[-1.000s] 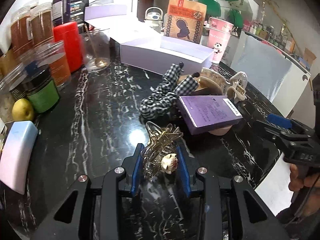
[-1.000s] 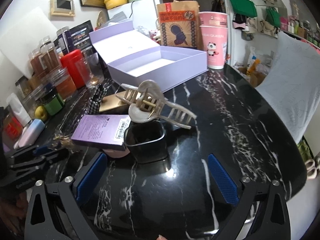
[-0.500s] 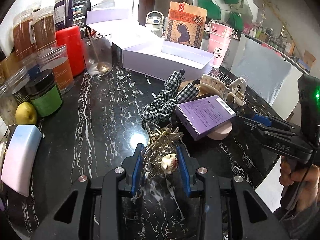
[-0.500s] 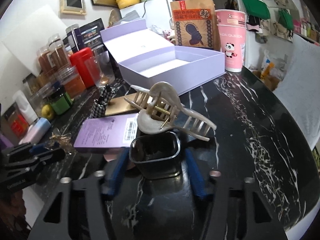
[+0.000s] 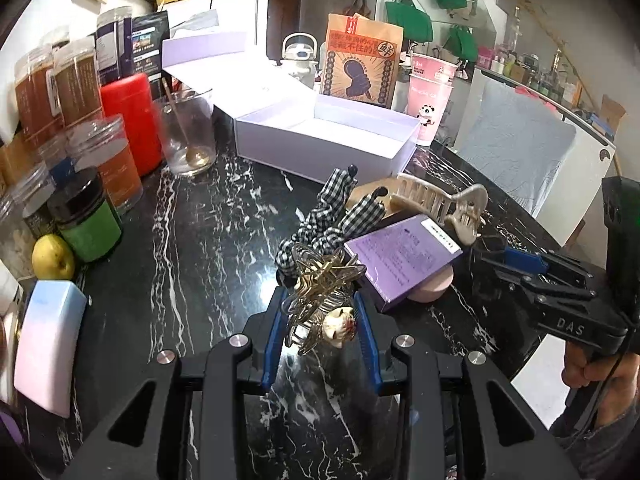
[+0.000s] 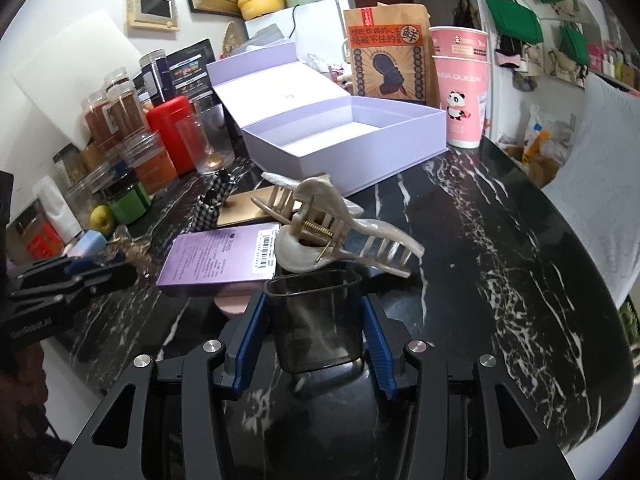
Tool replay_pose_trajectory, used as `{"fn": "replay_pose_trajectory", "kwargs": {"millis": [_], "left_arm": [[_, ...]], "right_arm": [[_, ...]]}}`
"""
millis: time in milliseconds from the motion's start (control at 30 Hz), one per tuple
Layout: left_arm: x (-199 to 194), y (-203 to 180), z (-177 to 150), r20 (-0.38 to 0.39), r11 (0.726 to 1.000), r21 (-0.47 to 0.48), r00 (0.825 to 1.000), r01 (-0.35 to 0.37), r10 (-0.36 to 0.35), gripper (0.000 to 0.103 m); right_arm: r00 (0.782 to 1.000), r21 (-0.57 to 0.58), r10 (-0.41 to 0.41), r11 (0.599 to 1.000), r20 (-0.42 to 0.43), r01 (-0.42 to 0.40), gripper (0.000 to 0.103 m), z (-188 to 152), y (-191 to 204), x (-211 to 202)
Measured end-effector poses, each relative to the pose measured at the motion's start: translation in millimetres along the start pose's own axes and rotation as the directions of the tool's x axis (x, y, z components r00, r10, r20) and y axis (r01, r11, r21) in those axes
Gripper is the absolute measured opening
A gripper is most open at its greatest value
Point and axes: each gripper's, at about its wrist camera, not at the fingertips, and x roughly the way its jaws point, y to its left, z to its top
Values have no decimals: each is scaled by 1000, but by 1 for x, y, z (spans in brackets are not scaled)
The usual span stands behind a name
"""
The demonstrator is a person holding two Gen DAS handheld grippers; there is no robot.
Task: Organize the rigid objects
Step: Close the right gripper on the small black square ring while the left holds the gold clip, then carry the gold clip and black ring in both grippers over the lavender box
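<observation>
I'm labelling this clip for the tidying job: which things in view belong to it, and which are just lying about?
Job:
- gold wire hair claw, in left gripper
- smoky dark plastic cup, in right gripper
- beige hair claw
- purple flat carton
- open lilac gift box

Lying about:
- red canister
- green-labelled jar
- pink panda cup
- yellow fruit

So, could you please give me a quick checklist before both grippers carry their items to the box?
1. Left gripper shut on gold clip: ok.
2. Right gripper has just been closing on the dark cup; pads against its sides: ok.
3. Lilac box open, tray looks free: ok.
4. Beige claw clip clear of the cup rim: cannot tell; it sits right behind the rim.
5. Gold clip free of checked scrunchie: cannot tell, they overlap in view.
6. Purple carton beside the cup, apart: ok.
</observation>
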Motion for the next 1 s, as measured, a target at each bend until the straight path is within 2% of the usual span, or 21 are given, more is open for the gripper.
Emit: {"fn": "replay_pose_trajectory", "kwargs": {"millis": [167, 633, 1000], "left_arm": [[1, 0, 6, -11, 1000, -3, 1000, 26, -26, 33], [4, 4, 37, -24, 999, -27, 999, 42, -43, 33], [13, 6, 67, -25, 997, -40, 998, 64, -65, 33]], "right_arm": [[1000, 9, 11, 1000, -8, -11, 47, 2, 2, -6], [998, 14, 62, 998, -21, -62, 46, 19, 8, -17], [996, -6, 84, 996, -37, -84, 46, 46, 10, -15]]}}
